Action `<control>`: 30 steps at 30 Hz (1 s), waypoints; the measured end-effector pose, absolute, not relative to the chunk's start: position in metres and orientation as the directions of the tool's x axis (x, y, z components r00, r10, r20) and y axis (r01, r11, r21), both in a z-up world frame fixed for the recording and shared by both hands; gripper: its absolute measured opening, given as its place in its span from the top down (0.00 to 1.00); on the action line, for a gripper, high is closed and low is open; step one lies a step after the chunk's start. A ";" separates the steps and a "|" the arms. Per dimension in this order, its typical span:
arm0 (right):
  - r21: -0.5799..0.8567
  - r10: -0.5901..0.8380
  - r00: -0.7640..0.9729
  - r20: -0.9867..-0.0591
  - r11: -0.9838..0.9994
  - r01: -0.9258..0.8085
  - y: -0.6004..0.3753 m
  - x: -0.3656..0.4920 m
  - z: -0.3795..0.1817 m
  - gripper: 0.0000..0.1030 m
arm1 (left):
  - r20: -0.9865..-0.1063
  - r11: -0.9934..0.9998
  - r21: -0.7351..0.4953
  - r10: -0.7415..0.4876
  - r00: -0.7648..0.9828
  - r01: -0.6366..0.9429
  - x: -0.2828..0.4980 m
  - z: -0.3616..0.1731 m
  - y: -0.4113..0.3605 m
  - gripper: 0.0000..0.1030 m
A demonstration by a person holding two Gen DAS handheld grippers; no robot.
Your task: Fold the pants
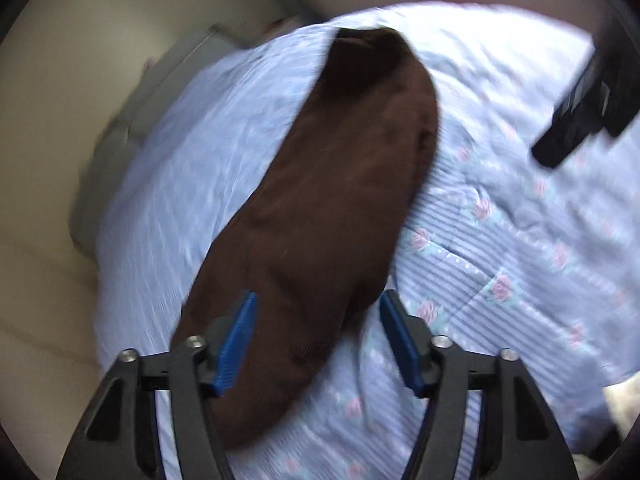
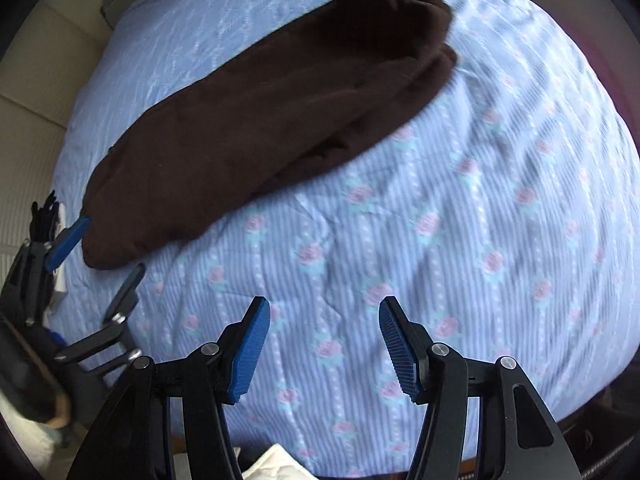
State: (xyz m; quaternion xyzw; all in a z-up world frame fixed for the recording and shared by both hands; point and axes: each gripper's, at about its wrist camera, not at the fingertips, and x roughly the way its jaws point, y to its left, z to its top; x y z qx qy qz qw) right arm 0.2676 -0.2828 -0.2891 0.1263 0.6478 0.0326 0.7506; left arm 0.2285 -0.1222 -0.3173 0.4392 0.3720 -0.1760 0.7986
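A: What is the cloth lying there?

B: The pants (image 2: 272, 120), dark brown with a soft, fleecy nap, lie folded lengthwise into one long, narrow strip with rounded ends. They lie flat on the bed (image 2: 460, 240), running slantwise across it.

A: And the bed's cover?

B: A pale blue quilt with fine stripes, rows of white dots and small pink roses on green leaves. It is stitched and slightly puckered, with soft creases.

A: Where is the left gripper (image 1: 316, 340)?

B: Over the near end of the strip. Its black frame carries two blue ribbed pads (image 1: 240, 340), standing apart. In the left wrist view the brown cloth fills much of the gap between them, but the pads do not press on it, so the jaws are released and hold nothing. From the right wrist view the same gripper (image 2: 104, 256) shows at the left edge, one blue pad just beside the end of the pants.

A: And the right gripper (image 2: 324, 344)?

B: Its jaws are released too, empty, with only the quilt between the blue ribbed pads. It hangs over bare quilt, well apart from the pants. In the left wrist view it (image 1: 580, 120) is a dark blurred shape at the upper right.
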 end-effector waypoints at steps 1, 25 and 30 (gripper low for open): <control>0.226 0.206 0.156 -0.966 0.966 0.128 -0.288 0.264 -0.290 0.43 | -0.742 0.513 0.594 0.050 0.669 0.620 0.230 -0.325 -0.130 0.47; 0.442 0.491 0.244 -0.836 0.868 -0.227 -0.243 0.354 -0.270 0.43 | -0.948 0.914 -0.119 -0.221 0.229 0.387 0.416 -0.275 -0.017 0.74; 0.440 0.540 0.127 -0.832 0.781 -0.442 -0.187 0.388 -0.275 0.43 | -0.952 0.914 -0.122 -0.218 0.213 0.388 0.418 -0.279 -0.010 0.74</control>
